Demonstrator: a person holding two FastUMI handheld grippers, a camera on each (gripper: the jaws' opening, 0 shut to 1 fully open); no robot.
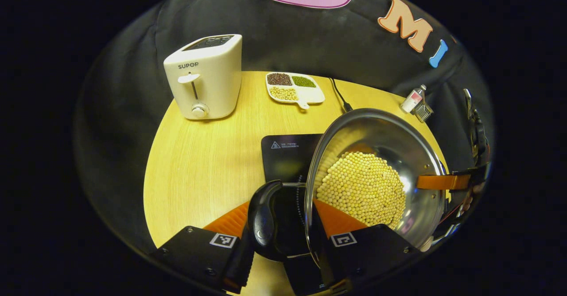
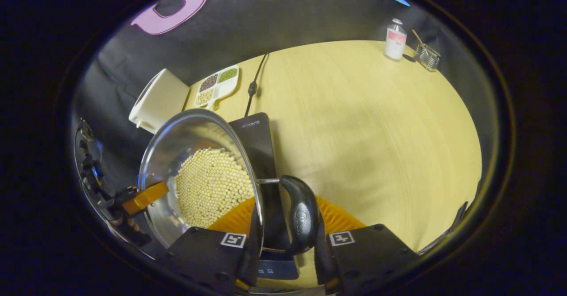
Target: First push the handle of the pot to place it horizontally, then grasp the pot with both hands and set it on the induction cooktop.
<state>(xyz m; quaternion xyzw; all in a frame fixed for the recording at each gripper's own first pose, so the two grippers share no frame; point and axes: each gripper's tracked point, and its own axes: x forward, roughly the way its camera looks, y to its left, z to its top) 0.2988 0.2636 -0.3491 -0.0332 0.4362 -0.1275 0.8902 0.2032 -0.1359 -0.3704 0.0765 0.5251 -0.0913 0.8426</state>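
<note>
A steel pot (image 1: 385, 132) full of soybeans (image 1: 363, 189) hangs over the black induction cooktop (image 1: 283, 154); whether it touches the cooktop I cannot tell. My left gripper (image 1: 283, 221) is shut on the pot's black loop handle (image 1: 263, 220), with the pot rim also between its fingers. In the right gripper view the pot (image 2: 177, 141) lies to the left, over the cooktop (image 2: 254, 141). My right gripper (image 2: 288, 218) is shut on the opposite black handle (image 2: 303, 216). Each view also catches the other gripper at the pot's far side (image 1: 443, 181) (image 2: 141, 198).
On the round wooden table (image 1: 199, 167) stand a white toaster (image 1: 203, 79) at the back left and a divided dish of beans (image 1: 294, 87) behind the cooktop. A power cord (image 1: 339, 94) runs back. A small bottle (image 2: 395, 39) and a glass holder (image 2: 427, 56) sit at the far edge.
</note>
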